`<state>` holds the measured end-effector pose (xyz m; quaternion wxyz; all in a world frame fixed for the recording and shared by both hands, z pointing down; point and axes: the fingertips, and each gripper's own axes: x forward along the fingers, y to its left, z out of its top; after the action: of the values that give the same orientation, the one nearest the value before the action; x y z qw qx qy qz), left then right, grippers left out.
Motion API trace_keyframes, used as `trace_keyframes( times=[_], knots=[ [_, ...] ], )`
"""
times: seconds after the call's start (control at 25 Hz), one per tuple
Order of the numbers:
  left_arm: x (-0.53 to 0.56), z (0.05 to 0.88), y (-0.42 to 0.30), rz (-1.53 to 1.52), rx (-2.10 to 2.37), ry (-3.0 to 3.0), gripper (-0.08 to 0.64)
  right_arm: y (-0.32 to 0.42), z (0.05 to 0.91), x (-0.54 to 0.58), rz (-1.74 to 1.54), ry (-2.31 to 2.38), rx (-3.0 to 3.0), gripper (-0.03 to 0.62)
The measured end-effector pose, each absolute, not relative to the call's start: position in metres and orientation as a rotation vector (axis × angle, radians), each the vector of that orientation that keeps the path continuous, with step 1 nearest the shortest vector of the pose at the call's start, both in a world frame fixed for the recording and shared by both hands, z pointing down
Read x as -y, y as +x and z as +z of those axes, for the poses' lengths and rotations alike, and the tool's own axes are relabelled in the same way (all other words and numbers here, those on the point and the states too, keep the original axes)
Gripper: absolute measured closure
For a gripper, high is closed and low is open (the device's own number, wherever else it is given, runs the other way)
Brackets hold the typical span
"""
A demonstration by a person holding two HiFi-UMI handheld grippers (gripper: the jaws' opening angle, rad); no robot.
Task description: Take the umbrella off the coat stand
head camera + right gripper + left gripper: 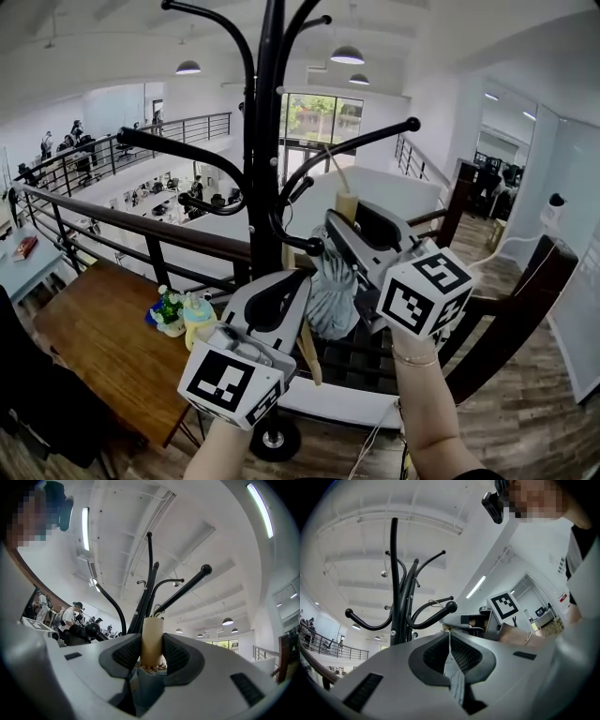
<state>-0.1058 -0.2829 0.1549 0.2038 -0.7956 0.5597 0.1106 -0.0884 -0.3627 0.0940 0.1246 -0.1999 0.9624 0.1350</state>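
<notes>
Now we hold the folded umbrella (333,291) close beside the coat stand (262,141) pole, on its right: our right tongs (152,644) clamp its beige handle (347,204), and our left tongs (450,654), nearly shut, pinch a thin fold of its fabric.

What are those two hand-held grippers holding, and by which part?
The right hand-held gripper clamps the umbrella by its beige handle; the left hand-held gripper pinches a fold of its grey fabric.
</notes>
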Motion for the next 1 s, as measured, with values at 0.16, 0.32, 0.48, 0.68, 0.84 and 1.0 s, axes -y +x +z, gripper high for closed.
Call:
trace_keyframes(
  times=[0.16,0.32,0.48,0.68,0.84,1.0],
  knots=[
    [0.287,0.153,-0.092,0.304,-1.545,-2.224,0.541,-0.080,0.085,0.366,0.402,-0.582,-2.791,0.443],
    [0.292,0.150,-0.078,0.309,-1.522,-2.239,0.541,-0.065,0.075,0.371,0.418,-0.599,-2.776,0.443],
    [0.300,0.150,-0.070,0.313,-1.520,-2.251,0.541,-0.053,0.067,0.379,0.448,-0.620,-2.764,0.443],
    [0.308,0.149,-0.062,0.307,-1.523,-2.249,0.541,-0.039,0.059,0.389,0.468,-0.648,-2.744,0.443],
    [0.313,0.148,-0.054,0.299,-1.521,-2.255,0.541,-0.027,0.052,0.394,0.471,-0.666,-2.724,0.443],
    [0.317,0.147,-0.049,0.294,-1.510,-2.256,0.541,-0.015,0.044,0.395,0.477,-0.660,-2.693,0.443]
  ],
)
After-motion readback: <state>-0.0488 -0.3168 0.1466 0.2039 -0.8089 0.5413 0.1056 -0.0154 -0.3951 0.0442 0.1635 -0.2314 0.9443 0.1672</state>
